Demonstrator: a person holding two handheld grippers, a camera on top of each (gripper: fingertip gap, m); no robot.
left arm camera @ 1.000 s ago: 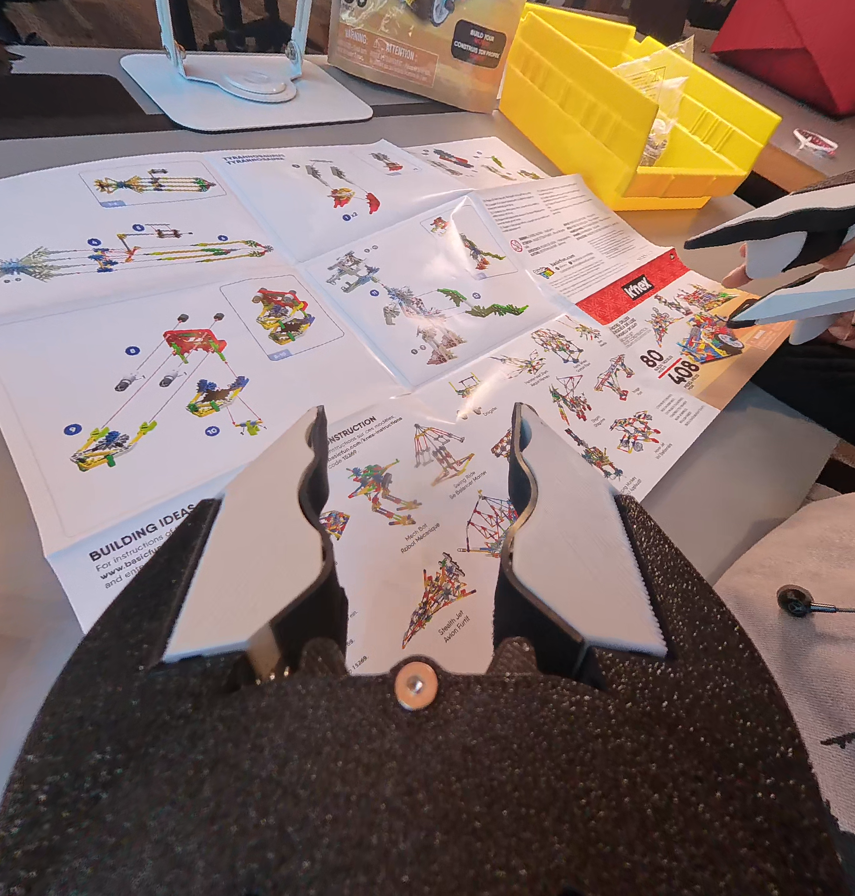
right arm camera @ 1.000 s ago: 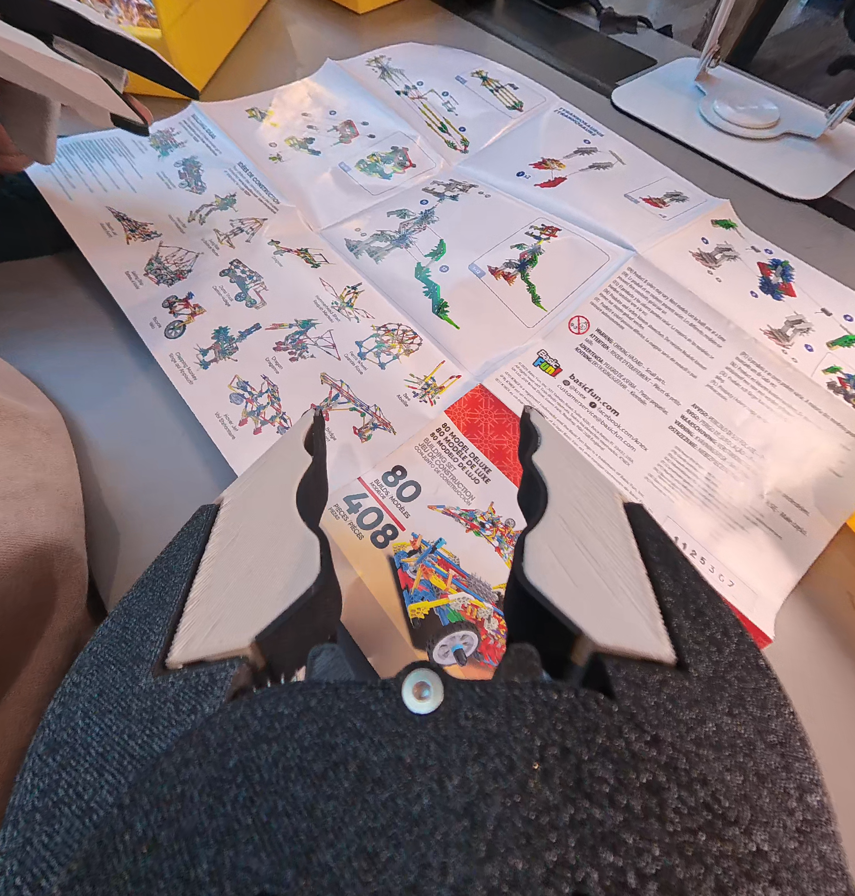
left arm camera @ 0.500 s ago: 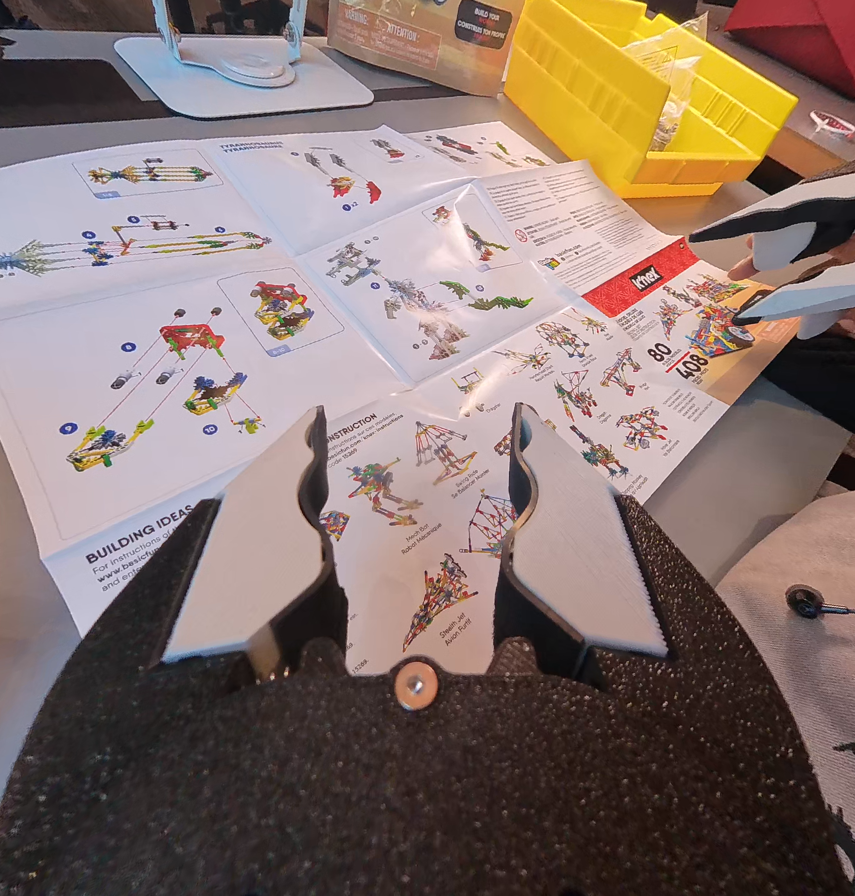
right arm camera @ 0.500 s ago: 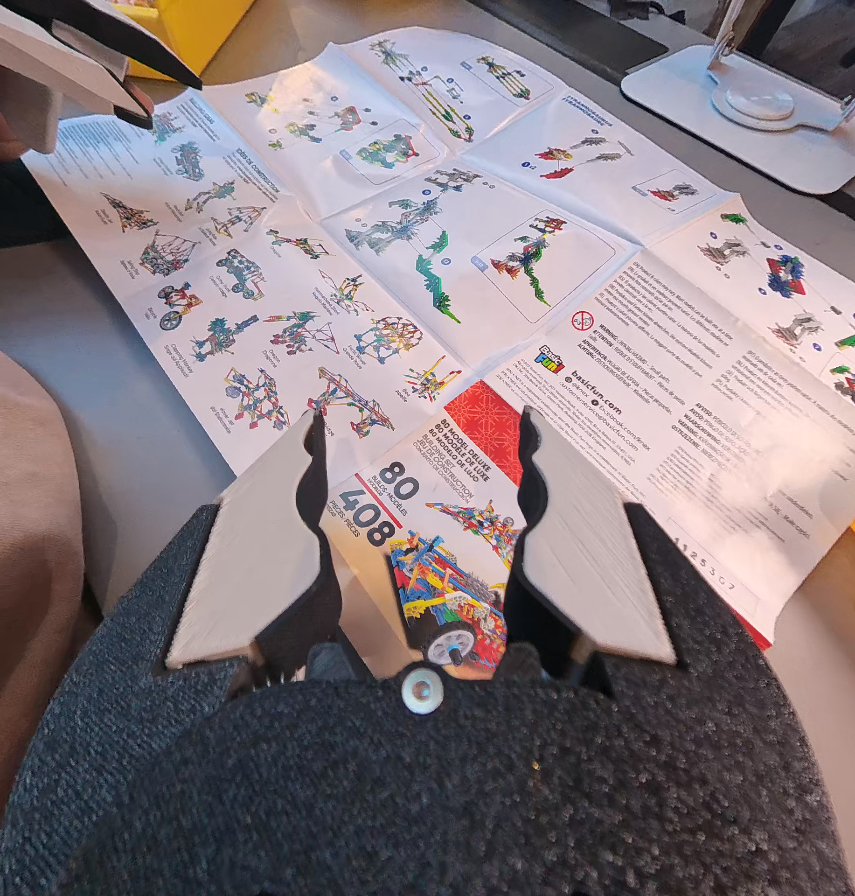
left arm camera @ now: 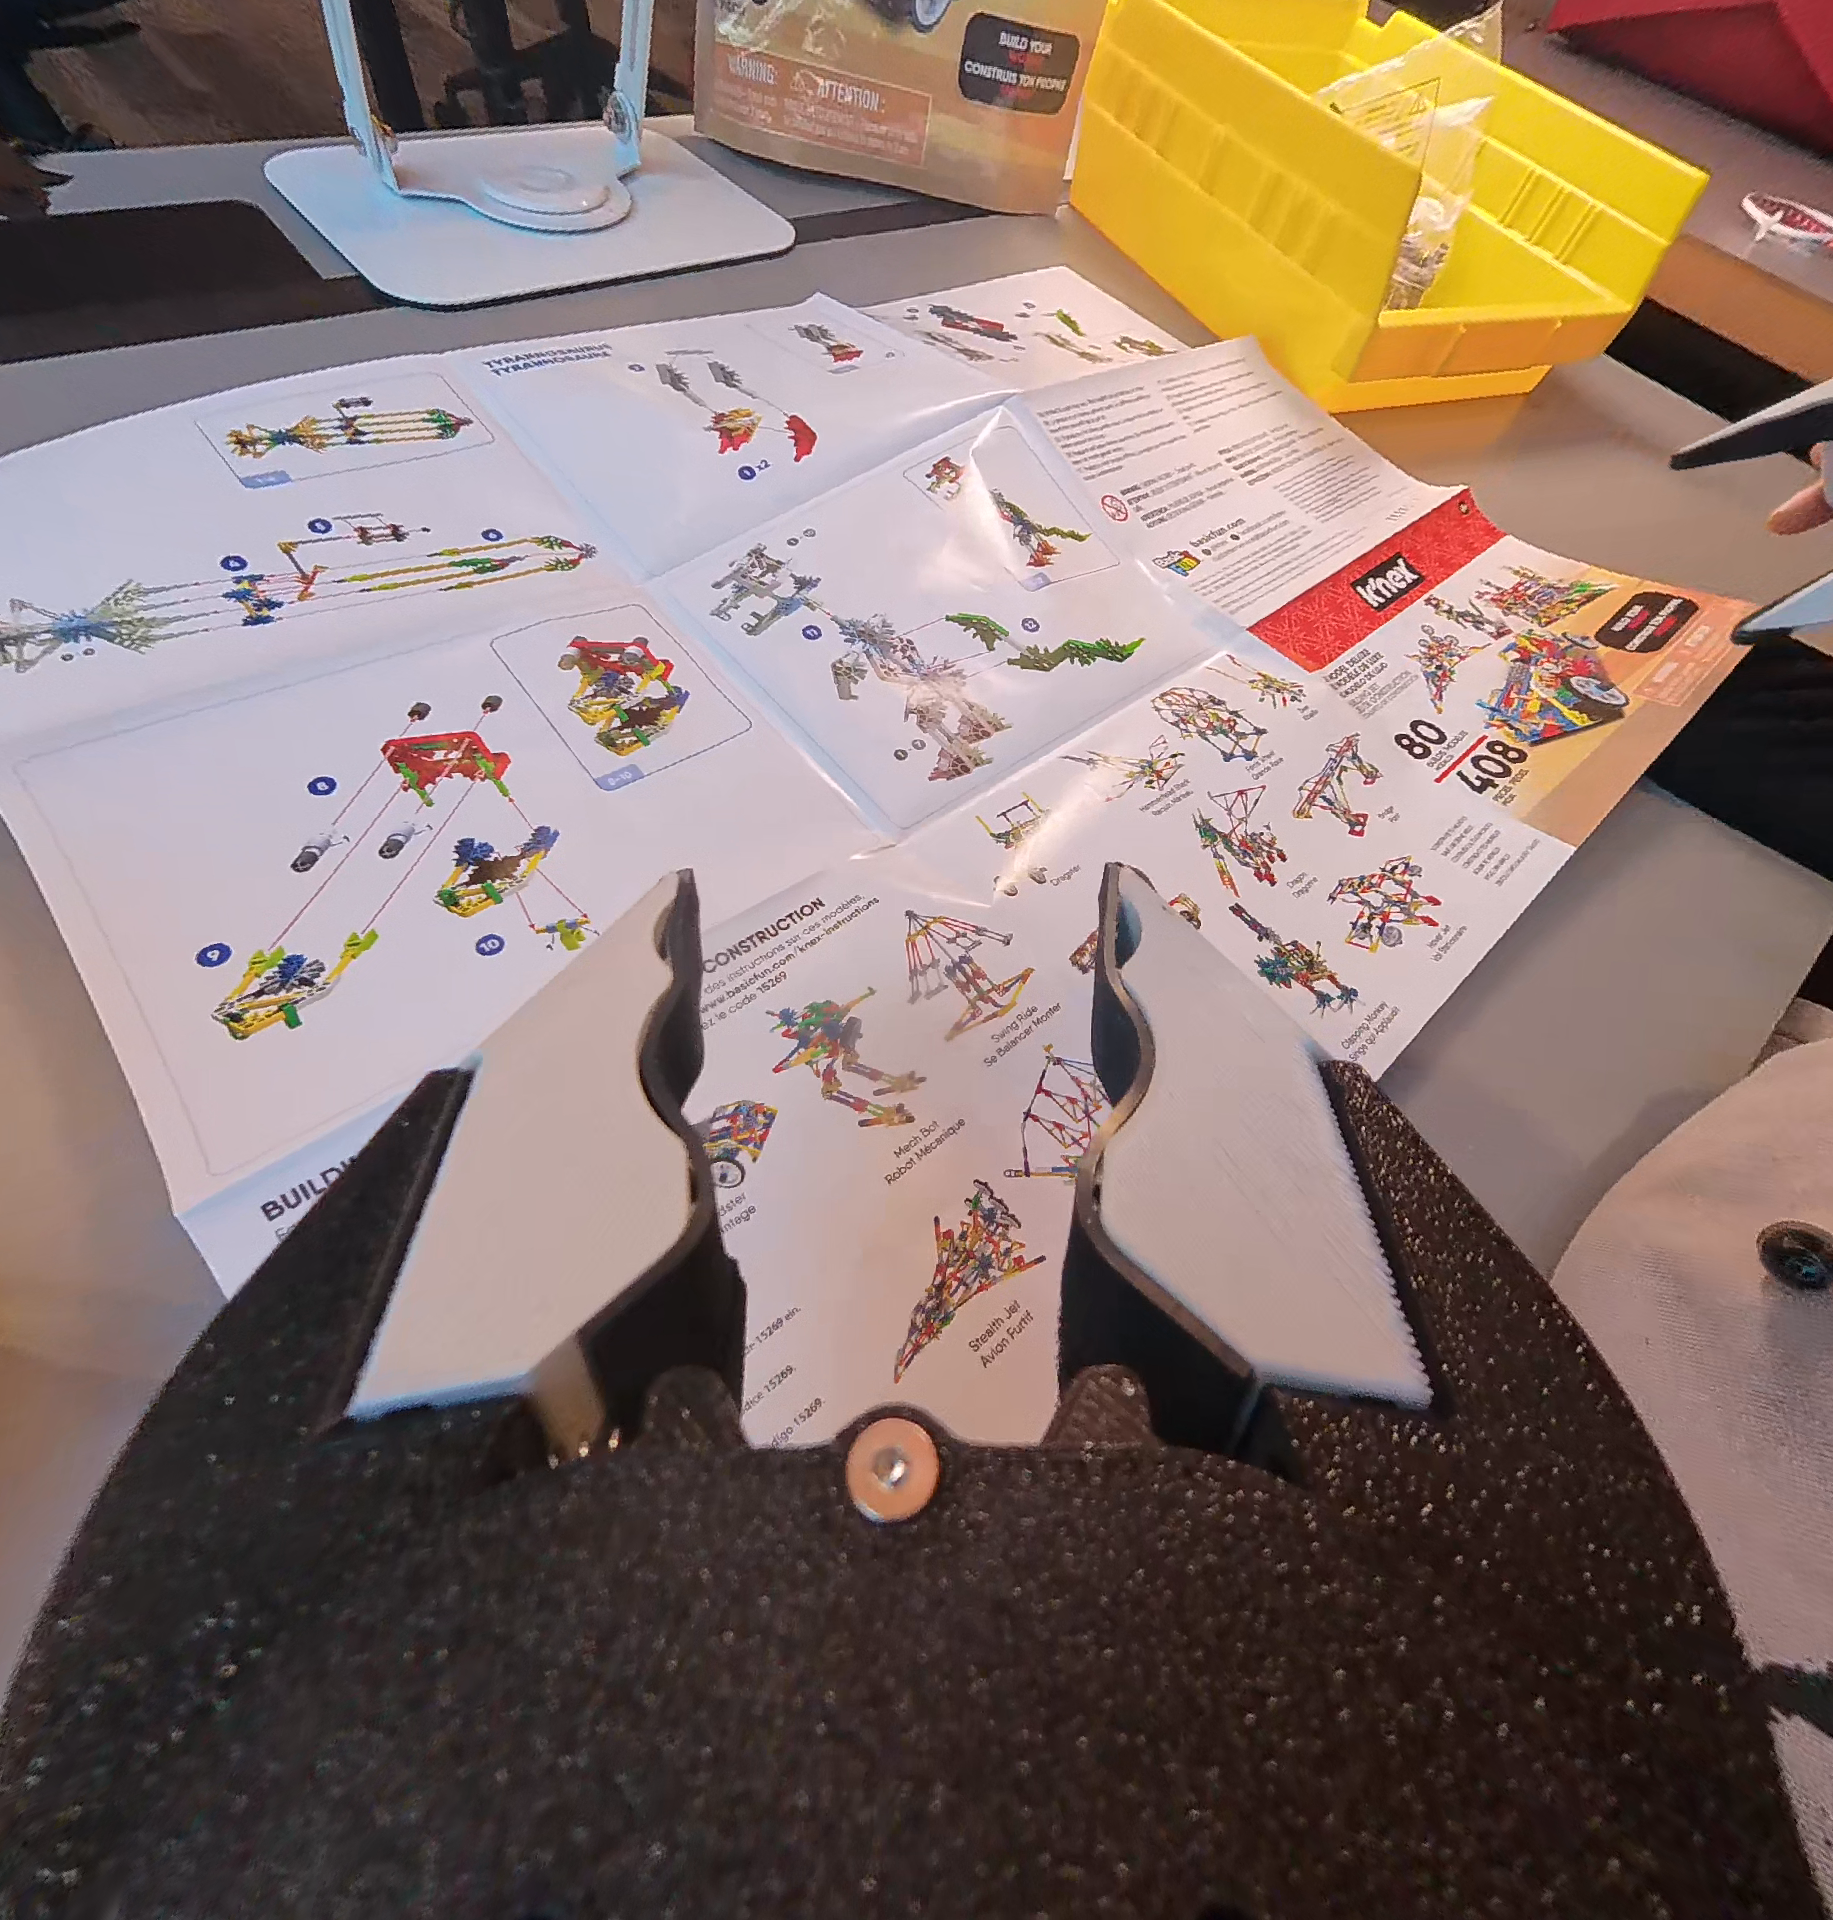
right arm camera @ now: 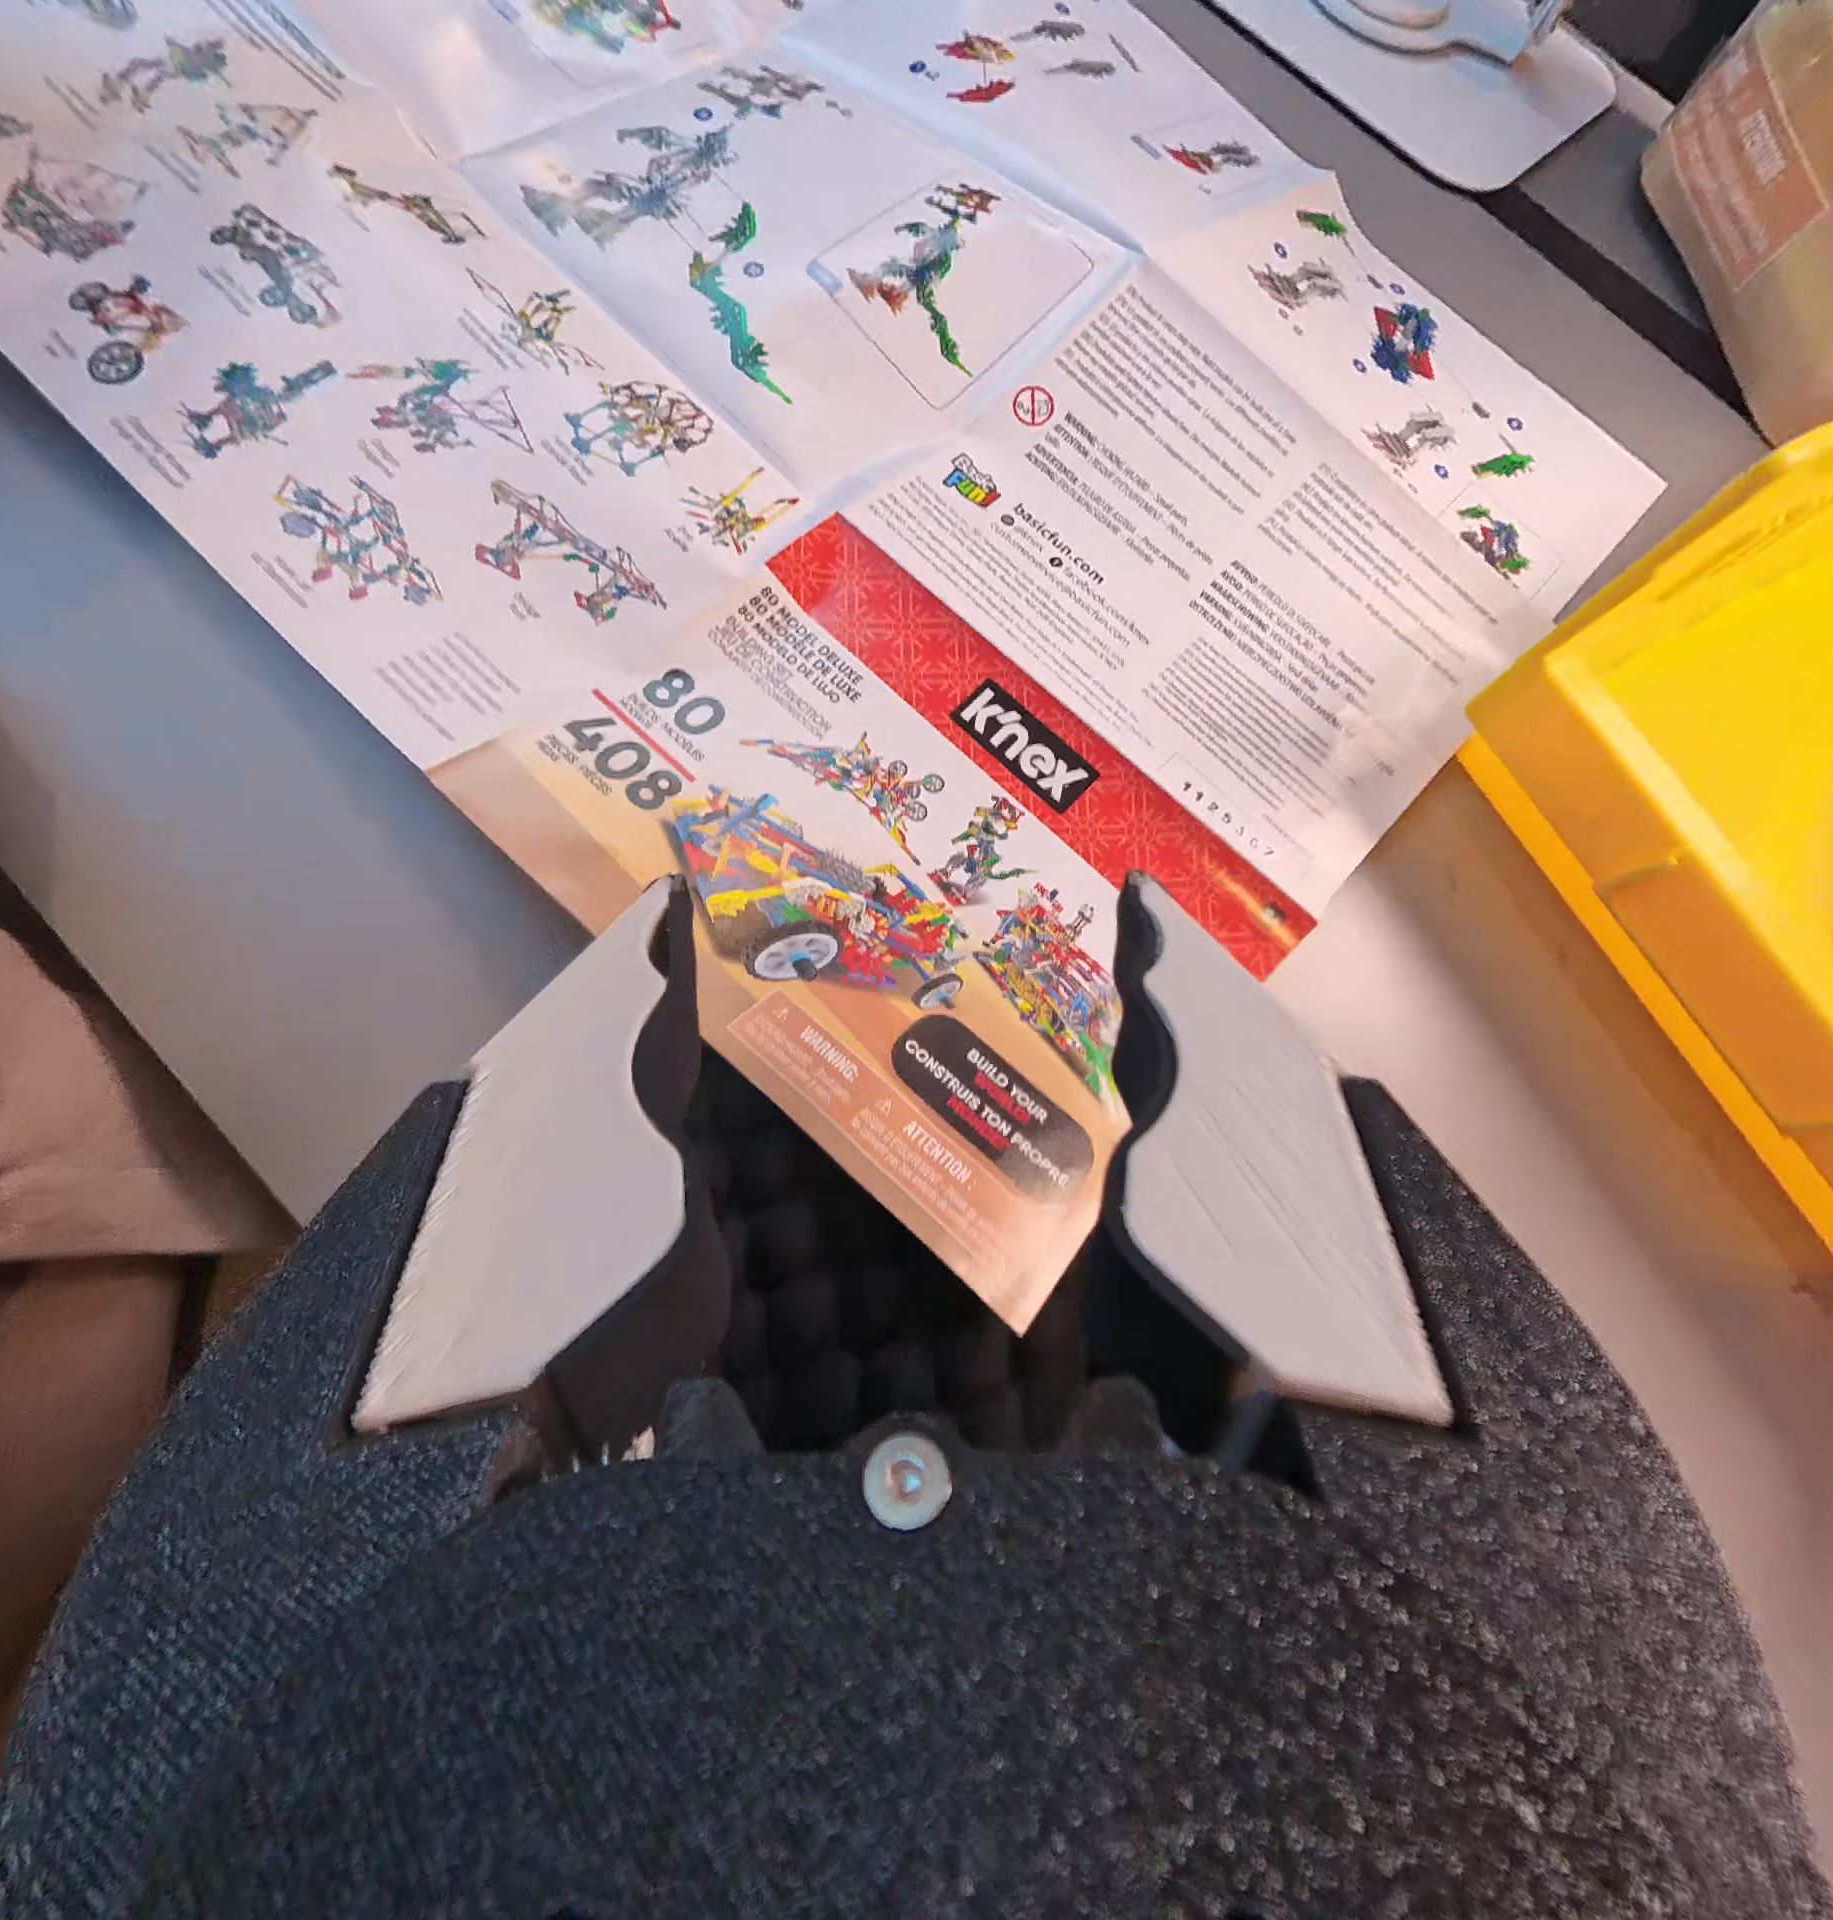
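A large unfolded instruction sheet (left arm camera: 808,665) with coloured model pictures lies flat on a grey table (left arm camera: 1618,1018). My left gripper (left arm camera: 896,894) is open and empty, hovering over the sheet's near edge. My right gripper (right arm camera: 896,899) is open and empty over the sheet's (right arm camera: 891,644) tan and red corner, which hangs past the table edge between the jaws. In the left wrist view the right gripper (left arm camera: 1785,530) shows at the far right, above that same corner.
A yellow bin (left arm camera: 1359,208) holding a clear plastic bag (left arm camera: 1421,156) stands at the back right; it also shows in the right wrist view (right arm camera: 1701,790). A white stand base (left arm camera: 527,218) and a tan box (left arm camera: 870,83) sit behind the sheet. Clothing (left arm camera: 1722,1351) lies at the table's near edge.
My right gripper has pulled back toward the sheet's tan corner, so the corner now lies between its jaws. The left gripper has barely moved. Both stay open.
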